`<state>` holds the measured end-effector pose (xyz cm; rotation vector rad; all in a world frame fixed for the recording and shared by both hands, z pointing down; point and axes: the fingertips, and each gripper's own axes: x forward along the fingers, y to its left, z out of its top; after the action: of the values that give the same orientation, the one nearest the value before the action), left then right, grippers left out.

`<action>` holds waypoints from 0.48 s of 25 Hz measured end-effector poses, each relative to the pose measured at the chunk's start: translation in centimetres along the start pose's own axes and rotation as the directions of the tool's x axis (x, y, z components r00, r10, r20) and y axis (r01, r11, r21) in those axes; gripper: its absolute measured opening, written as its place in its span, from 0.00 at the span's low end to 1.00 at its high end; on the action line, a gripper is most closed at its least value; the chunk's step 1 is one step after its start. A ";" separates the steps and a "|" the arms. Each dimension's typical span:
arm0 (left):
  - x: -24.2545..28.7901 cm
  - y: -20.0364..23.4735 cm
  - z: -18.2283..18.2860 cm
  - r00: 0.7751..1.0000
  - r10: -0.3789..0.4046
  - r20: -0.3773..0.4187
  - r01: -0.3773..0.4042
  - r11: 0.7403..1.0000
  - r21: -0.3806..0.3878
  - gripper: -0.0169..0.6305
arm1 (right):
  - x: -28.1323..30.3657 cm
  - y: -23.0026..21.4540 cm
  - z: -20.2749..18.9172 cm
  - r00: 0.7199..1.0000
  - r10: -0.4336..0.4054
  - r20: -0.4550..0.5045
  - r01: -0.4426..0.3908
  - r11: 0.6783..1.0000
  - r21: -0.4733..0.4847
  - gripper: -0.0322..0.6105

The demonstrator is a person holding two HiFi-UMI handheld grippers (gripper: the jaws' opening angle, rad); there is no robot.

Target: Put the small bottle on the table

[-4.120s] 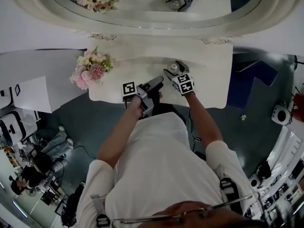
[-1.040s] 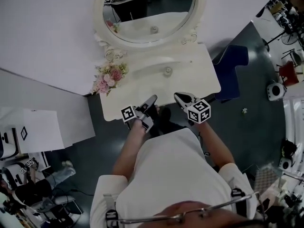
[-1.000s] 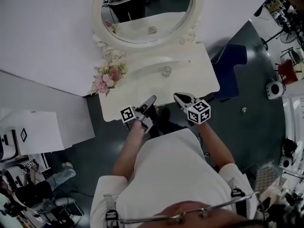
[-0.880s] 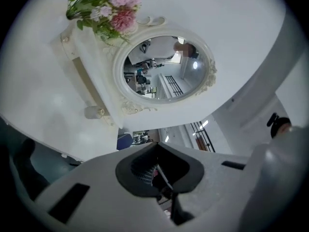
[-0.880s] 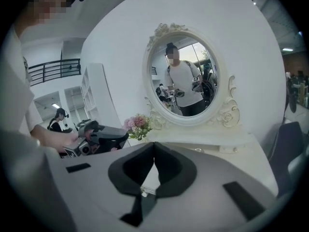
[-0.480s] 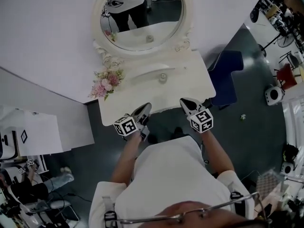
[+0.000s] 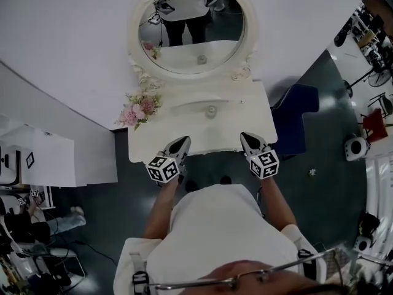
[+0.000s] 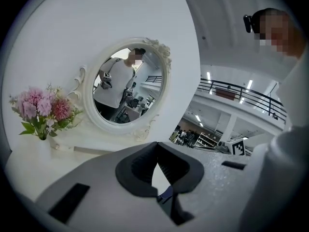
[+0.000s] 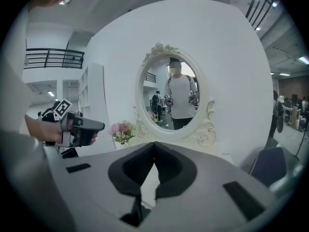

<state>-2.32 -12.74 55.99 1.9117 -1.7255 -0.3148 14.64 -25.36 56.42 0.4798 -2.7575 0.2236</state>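
Observation:
The small bottle (image 7: 211, 110) stands upright on the white dressing table (image 7: 184, 131), below the oval mirror (image 7: 191, 26). Neither gripper touches it. My left gripper (image 7: 182, 142) is at the table's front edge, left of the bottle, with its jaws shut and empty (image 8: 155, 147). My right gripper (image 7: 245, 137) hovers at the front edge on the right, also shut with nothing between the jaws (image 9: 154, 147). The bottle does not show in either gripper view. The right gripper view catches the left gripper (image 9: 79, 127) held in a hand.
A bunch of pink flowers (image 7: 140, 109) stands at the table's back left corner. A blue chair (image 7: 293, 112) sits right of the table. White cabinets (image 7: 49, 158) stand at the left. The mirror (image 9: 176, 100) reflects the person holding both grippers.
Both grippers have pulled back from over the tabletop to its front edge as the person stepped away. The bottle stays where it stood on the table. Both jaws remain shut.

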 end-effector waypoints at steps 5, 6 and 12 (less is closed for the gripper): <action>0.9 -0.3 -0.1 1.000 0.007 -0.002 -0.007 1.000 -0.001 0.03 | 0.5 -0.6 0.8 0.999 0.033 0.017 -0.033 0.999 -0.010 0.06; 1.0 -0.4 -0.1 1.000 0.010 -0.002 -0.010 1.000 -0.002 0.03 | 0.6 -0.7 0.8 0.999 0.036 0.015 -0.035 0.999 -0.008 0.06; 1.4 -0.5 0.1 1.000 0.016 -0.002 -0.016 1.000 0.008 0.03 | 1.1 -0.9 1.1 0.999 0.046 0.017 -0.046 0.999 -0.014 0.06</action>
<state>-1.75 -14.10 55.92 1.9021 -1.7428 -0.3008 13.65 -26.79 55.87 0.4168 -2.7872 0.2124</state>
